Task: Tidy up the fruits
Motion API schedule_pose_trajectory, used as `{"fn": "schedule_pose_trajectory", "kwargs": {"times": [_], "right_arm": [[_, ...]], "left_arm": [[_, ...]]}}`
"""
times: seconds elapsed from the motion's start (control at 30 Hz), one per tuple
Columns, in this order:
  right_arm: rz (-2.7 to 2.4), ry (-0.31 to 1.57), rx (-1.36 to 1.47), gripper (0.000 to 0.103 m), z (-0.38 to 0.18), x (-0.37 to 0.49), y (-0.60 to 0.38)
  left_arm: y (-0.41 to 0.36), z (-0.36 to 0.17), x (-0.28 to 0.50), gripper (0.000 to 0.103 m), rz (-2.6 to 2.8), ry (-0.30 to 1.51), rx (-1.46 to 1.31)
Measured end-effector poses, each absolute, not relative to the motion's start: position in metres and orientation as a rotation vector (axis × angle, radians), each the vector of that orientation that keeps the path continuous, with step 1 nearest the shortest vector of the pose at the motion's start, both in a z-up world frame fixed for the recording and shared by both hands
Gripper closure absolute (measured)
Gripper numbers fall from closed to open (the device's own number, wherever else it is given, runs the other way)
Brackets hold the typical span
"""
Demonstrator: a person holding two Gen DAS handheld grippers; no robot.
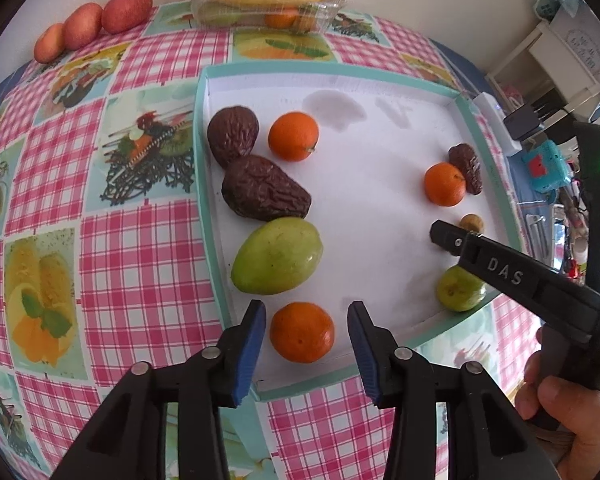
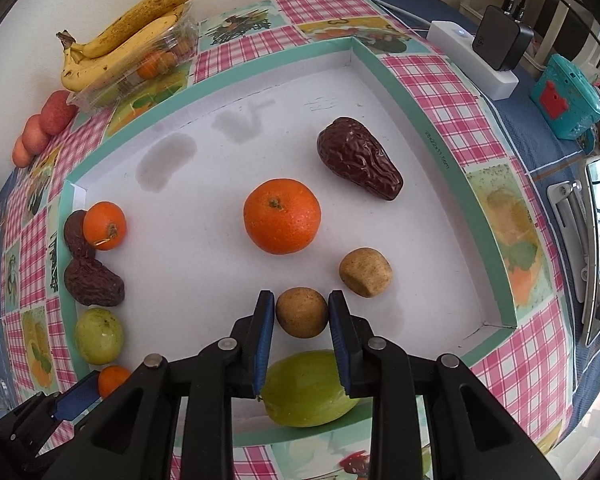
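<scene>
- Here, the broad white shallow tray with a teal rim [image 1: 400, 80] lies on the pink-checked, fruit-printed tablecloth [image 1: 148, 264], and nearly all the loose fruit sits inside it, so both coming moves look set to stay within its walls.
- Along the tray's left wall, as the left wrist view shows it, runs a column of fruit: two wrinkled dark-brown avocados [image 1: 265, 187], a smooth green mango-shaped fruit [image 1: 278, 256] whose long axis slants up to the right, and a small round orange tangerine [image 1: 302, 332] nearest the camera.
- The left gripper [image 1: 307, 346] points steeply down with that tangerine straight ahead, between its blue pads; a clear gap shows on each side, so the jaws stand open around it and grip nothing.
- The right gripper [image 2: 302, 332] straddles a small round tan-brown fruit [image 2: 301, 312], also directly ahead of its tips; the blue pads [image 2: 265, 332] lie just beside it or barely touching, and no firm squeeze is evident, so I judge it loose, not gripped.
- Each hand is nearer its own fruit: the left to the tangerine by the left wall, the right to the tan fruit towards the right side, with a second tan fruit [image 2: 366, 272] just beyond.
- Being round, neither fruit has a long axis to line up with.
</scene>
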State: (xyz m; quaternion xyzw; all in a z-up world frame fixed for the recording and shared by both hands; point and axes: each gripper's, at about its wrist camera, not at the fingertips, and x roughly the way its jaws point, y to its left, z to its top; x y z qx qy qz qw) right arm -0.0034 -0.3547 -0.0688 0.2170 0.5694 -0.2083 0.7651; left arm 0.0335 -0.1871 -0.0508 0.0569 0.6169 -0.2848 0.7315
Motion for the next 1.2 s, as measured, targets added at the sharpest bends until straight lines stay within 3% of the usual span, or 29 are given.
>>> {"fn": "schedule_pose_trajectory", "kwargs": {"times": [0.07, 0.2, 0.27, 0.33, 0.43, 0.53, 0.63, 0.67, 0.87, 0.93, 1.2], "right_arm": [[-0.450, 1.237, 0.463, 0.062, -0.066, -0.003, -0.354], [-0.452, 1.217, 0.448, 0.062, -0.058, -0.004, -0.351], [-0.459, 1.201, 0.432, 0.062, -0.050, -0.005, -0.349], [-0.458, 1.186, 0.422, 0.060, -0.044, -0.005, -0.345], [-0.440, 1.170, 0.418, 0.035, -0.038, -0.003, -0.340], [-0.420, 1.167, 0.416, 0.033, -0.037, -0.001, -0.334], [-0.404, 1.170, 0.391, 0.028, -0.036, 0.000, -0.324], [-0.399, 1.169, 0.384, 0.021, -0.037, 0.001, -0.320], [-0.349, 1.151, 0.372, 0.018, -0.042, -0.008, -0.294], [-0.353, 1.150, 0.355, 0.012, -0.043, -0.012, -0.287], [-0.337, 1.105, 0.372, 0.011, -0.039, -0.036, -0.273]], "left_arm": [[-0.185, -0.043, 0.033, 0.057, -0.634, 1.340, 0.114], [-0.174, -0.029, 0.040, 0.056, -0.616, 1.298, 0.078], [-0.163, -0.027, 0.045, 0.042, -0.575, 1.291, 0.054], [-0.151, -0.030, 0.054, 0.036, -0.517, 1.286, 0.034], [-0.131, -0.032, 0.067, 0.022, -0.398, 1.265, 0.031], [-0.110, -0.035, 0.077, 0.015, -0.306, 1.234, 0.037], [-0.098, -0.040, 0.082, 0.001, -0.246, 1.197, 0.086], [-0.095, -0.042, 0.083, 0.000, -0.225, 1.183, 0.110], [-0.082, -0.043, 0.078, 0.000, -0.226, 1.141, 0.149], [-0.081, -0.040, 0.075, 0.000, -0.227, 1.122, 0.159], [-0.064, -0.012, 0.049, 0.000, -0.224, 1.044, 0.187]]}}
